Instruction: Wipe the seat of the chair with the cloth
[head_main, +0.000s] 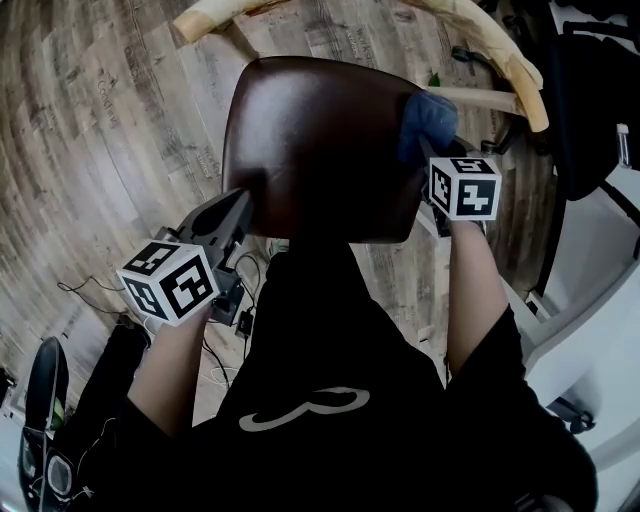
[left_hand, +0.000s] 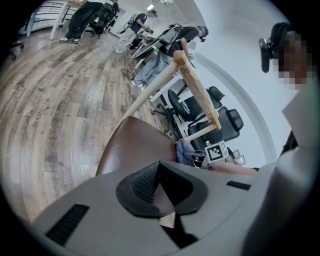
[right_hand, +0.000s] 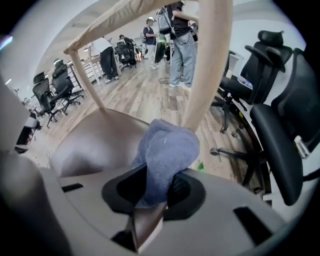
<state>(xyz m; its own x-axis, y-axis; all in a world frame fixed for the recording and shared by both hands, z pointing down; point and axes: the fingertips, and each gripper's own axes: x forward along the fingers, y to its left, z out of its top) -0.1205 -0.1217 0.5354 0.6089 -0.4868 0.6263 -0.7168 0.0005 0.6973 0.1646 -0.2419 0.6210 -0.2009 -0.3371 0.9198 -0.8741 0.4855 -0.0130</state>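
Right gripper (right_hand: 155, 192): jaws clamped on a bunched blue cloth (right_hand: 167, 150), held at the far right corner of the seat.
Left gripper (left_hand: 160, 187): jaws closed together with nothing between them; it hovers at the near left edge of the seat, well apart from the cloth.
Floor (head_main: 110, 130): grey-brown wood planks under and around the chair.
Chair frame (head_main: 500, 50): pale curved wood; one post (right_hand: 210, 60) rises just beyond the cloth.
Seat (head_main: 320, 150): dark brown and glossy, directly in front of the person, between the two grippers.
Cloth position: at the seat's right rim, right beside the wooden rail; whether it presses on the seat cannot be told.
Background: black office chairs (right_hand: 280, 115) to the right, standing people (right_hand: 180, 40) farther off.
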